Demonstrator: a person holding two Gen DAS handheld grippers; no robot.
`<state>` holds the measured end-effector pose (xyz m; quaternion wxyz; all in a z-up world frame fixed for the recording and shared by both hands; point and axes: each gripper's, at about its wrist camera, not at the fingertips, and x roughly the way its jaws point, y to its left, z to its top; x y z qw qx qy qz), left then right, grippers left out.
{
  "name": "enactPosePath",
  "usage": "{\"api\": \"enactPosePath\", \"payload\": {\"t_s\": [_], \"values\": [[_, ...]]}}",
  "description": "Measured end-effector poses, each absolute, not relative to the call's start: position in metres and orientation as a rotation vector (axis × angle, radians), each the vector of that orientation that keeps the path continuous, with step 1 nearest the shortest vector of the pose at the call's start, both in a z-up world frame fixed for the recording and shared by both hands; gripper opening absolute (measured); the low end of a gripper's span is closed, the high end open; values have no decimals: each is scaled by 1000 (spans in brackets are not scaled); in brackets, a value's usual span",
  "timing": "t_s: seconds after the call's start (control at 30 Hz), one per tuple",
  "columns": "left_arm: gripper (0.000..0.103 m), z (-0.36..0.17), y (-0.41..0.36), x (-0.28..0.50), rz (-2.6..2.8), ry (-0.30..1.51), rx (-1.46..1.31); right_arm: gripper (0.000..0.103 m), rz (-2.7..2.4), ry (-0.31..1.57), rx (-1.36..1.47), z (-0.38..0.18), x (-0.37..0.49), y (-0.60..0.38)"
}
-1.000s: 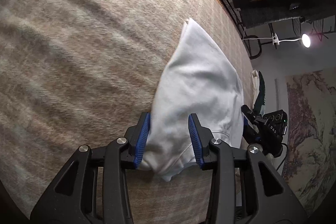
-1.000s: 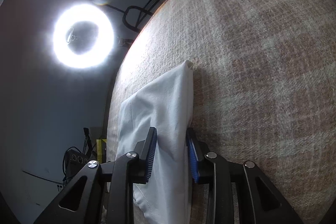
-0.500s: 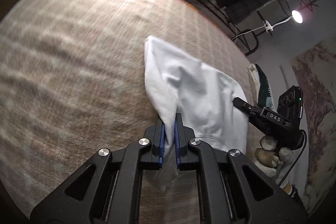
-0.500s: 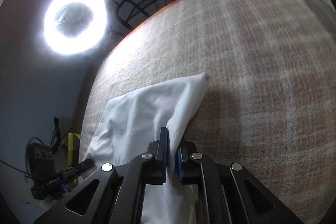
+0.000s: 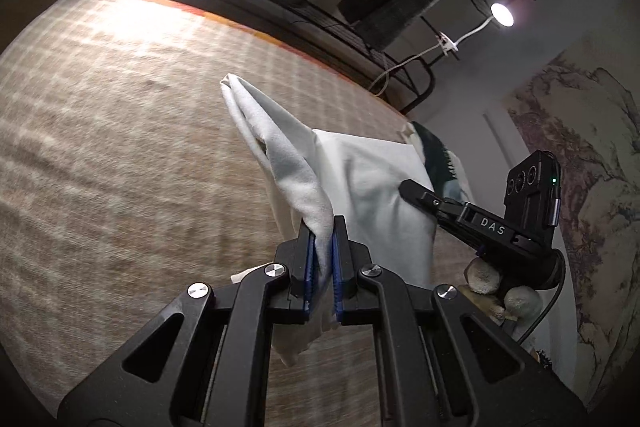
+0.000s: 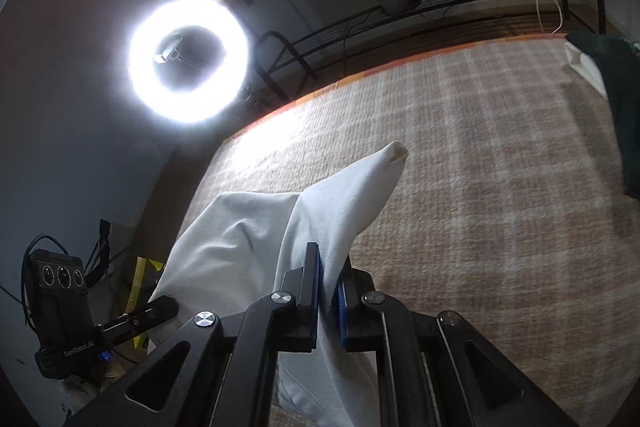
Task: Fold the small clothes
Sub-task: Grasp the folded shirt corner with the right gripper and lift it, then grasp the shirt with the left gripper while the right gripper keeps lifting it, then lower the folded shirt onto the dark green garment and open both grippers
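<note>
1. Both grippers have changed state within the last second: a second ago their jaws stood apart, straddling the white garment (image 5: pixel 372 187) as it lay flat on the plaid surface (image 5: pixel 120 147); now each is clamped on it and has raised it off that surface.
2. I judge this means the pick-up is complete and the fold-over stroke can begin; no fold is laid down yet.
3. Left gripper (image 5: pixel 322 259): jaws pressed tight together on a bunched edge of the garment. Cloth rises in a peak above the fingers, and a tail hangs below them.
4. Garment, left wrist view: it spans from my left gripper across to the right gripper, whose black body enters at the garment's right side.
5. Right gripper (image 6: pixel 328 287): jaws likewise closed tight on a pinch of the garment, a cuff-like tip sticking up above them.
6. Garment, right wrist view (image 6: pixel 240 247): the rest drapes to the left of the right gripper, toward the left one.
7. A dark garment (image 6: pixel 616 99) lies well apart, at the surface's right edge.
</note>
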<state>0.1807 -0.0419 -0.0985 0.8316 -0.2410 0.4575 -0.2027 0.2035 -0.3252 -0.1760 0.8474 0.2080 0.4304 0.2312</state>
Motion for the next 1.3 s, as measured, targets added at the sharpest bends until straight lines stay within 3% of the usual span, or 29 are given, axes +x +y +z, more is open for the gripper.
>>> {"api": "enactPosePath", "payload": {"t_s": [0.67,1.3], "values": [[5,-85,-229,224,-645,958,-385,4,351,799,367,-127,192,-473],[5,-90,-411,309,-729,886,-248,4,165,655,339,-101,248,-658]]}}
